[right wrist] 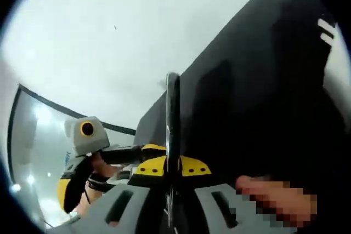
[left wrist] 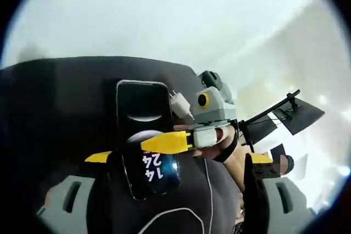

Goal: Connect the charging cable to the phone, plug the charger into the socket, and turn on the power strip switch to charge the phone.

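A black phone (left wrist: 143, 135) with a lit screen showing digits hangs above the dark table (left wrist: 55, 108). My right gripper (left wrist: 164, 142) comes in from the right and is shut on the phone, one yellow fingertip across the screen. In the right gripper view the phone (right wrist: 173, 119) stands edge-on, pinched between the yellow tips of my right gripper (right wrist: 171, 167). My left gripper (left wrist: 180, 158) is open, its jaws spread wide on either side of the phone. A white charger (left wrist: 180, 104) sits beside the phone's far corner. Its white cable (left wrist: 210, 190) trails down over the table.
A person's hand (left wrist: 227, 152) holds the right gripper. A black stand with flat panels (left wrist: 290, 113) rises at the right against a pale wall. The dark table (right wrist: 263, 80) stretches away on the right of the right gripper view, and a hand (right wrist: 96, 173) shows at lower left.
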A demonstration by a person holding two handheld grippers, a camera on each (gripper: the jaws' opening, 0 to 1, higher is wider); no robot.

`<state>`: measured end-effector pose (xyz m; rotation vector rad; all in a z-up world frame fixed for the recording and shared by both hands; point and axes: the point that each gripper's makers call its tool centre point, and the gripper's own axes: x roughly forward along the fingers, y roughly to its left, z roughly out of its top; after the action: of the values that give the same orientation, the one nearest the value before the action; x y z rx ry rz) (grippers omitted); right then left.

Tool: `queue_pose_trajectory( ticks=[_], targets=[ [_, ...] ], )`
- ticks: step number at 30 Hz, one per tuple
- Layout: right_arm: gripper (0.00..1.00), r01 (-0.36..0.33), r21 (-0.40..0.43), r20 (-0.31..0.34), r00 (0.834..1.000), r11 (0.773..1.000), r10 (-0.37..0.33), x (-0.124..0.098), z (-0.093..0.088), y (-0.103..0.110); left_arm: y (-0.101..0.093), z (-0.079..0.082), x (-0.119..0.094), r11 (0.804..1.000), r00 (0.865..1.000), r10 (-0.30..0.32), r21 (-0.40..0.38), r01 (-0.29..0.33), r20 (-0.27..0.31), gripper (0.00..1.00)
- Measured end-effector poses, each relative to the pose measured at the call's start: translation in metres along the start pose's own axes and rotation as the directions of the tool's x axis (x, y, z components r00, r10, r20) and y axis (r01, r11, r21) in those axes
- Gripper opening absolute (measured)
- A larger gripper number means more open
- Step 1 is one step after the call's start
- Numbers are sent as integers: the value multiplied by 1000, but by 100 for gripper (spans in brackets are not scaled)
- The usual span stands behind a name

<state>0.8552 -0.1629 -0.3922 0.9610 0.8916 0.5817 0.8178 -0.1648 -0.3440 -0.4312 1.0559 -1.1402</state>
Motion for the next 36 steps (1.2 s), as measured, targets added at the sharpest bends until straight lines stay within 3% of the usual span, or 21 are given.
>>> queue_pose_trajectory(
  ticks=[5,10,16,22,23,24,27,29,32,33,34,35,36],
  targets=[
    [5,-3,12,8,1000,1000,3,-15,-2,5,-18,5,-28,1000,999,-11,17,10,54,92],
    [5,-41,-4,-15,999,999,41,-38,-20,31,-38,-7,-58,998,997,-17,60,13,74,90],
    [5,-30,-85,-146,989,996,17,-78,-59,48,-58,-33,-84,992,998,-14,130,5,69,87],
    [5,-41,-181,-306,952,983,-17,-126,-116,49,-78,-58,-97,986,998,-7,168,-3,59,87],
    [5,-57,-184,-339,941,981,-9,-133,-126,49,-81,-61,-99,985,998,-10,171,-1,60,87],
    [5,-52,-173,-393,919,984,-20,-146,-139,47,-87,-65,-101,984,998,-14,178,3,62,87],
    [5,-63,-225,-463,885,972,-50,-170,-160,40,-100,-77,-106,979,998,-26,202,12,65,86],
    [5,-64,-262,-535,840,963,-89,-189,-174,33,-108,-88,-109,975,997,-42,220,27,63,86],
    [5,-85,-309,-647,748,947,-144,-214,-194,21,-118,-106,-112,969,997,-60,243,45,57,86],
    [5,-113,-343,-696,697,932,-171,-224,-202,15,-120,-111,-113,967,997,-64,250,49,53,86],
    [5,-139,-369,-722,666,919,-190,-230,-207,11,-122,-119,-114,965,997,-66,257,52,47,86],
    [5,-195,-399,-755,624,896,-201,-236,-216,7,-122,-124,-115,962,997,-63,268,50,41,86],
    [5,-205,-403,-767,608,892,-206,-238,-219,6,-122,-129,-116,959,998,-57,280,45,35,86]
  ],
)
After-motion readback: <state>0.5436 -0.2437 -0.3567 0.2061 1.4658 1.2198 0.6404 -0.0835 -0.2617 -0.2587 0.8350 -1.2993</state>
